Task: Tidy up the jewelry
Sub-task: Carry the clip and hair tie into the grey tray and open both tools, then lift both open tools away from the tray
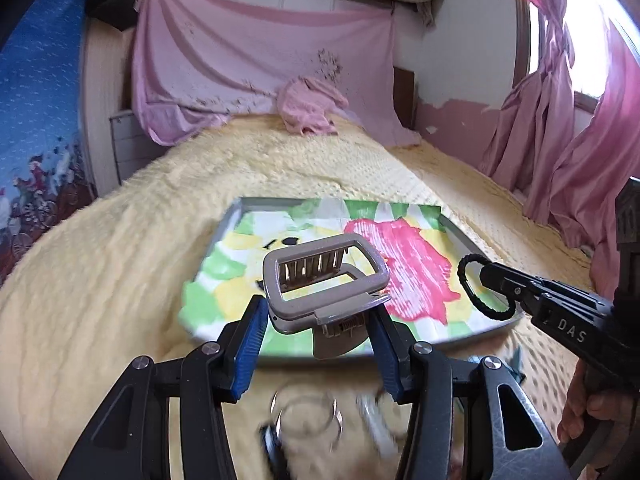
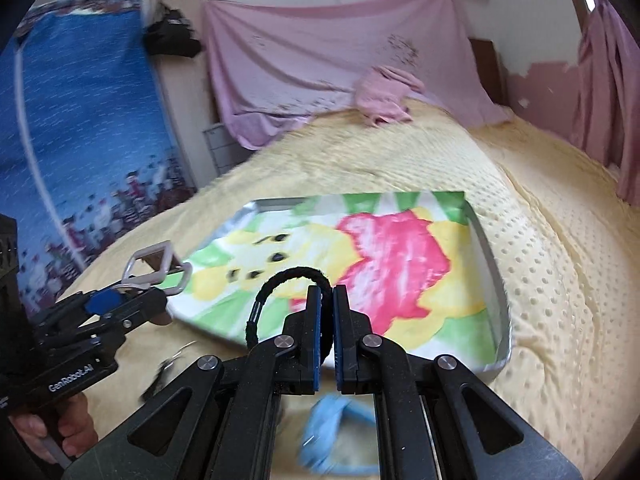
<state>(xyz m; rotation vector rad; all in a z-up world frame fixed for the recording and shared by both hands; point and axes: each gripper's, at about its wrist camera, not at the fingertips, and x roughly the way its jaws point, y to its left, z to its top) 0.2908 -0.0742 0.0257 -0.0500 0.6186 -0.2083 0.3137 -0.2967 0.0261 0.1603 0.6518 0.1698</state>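
My left gripper (image 1: 320, 320) is shut on a beige rectangular hair claw clip (image 1: 326, 280) and holds it above the near left part of a metal tray (image 1: 460, 236) lined with a flowered cloth. My right gripper (image 2: 333, 292) is shut on a black braided hair tie (image 2: 280, 284) and holds it over the tray's (image 2: 486, 248) near edge. The hair tie (image 1: 478, 290) and right gripper (image 1: 496, 280) also show in the left wrist view. The clip (image 2: 156, 268) and left gripper (image 2: 144, 296) show at the left of the right wrist view.
The tray lies on a yellow dotted blanket (image 1: 120, 260) over a bed. A clear bangle (image 1: 306, 420) and small blurred items lie on the blanket under my left gripper. A blue hair clip (image 2: 332, 440) lies under my right gripper. A pink cloth (image 1: 310, 106) lies at the far end.
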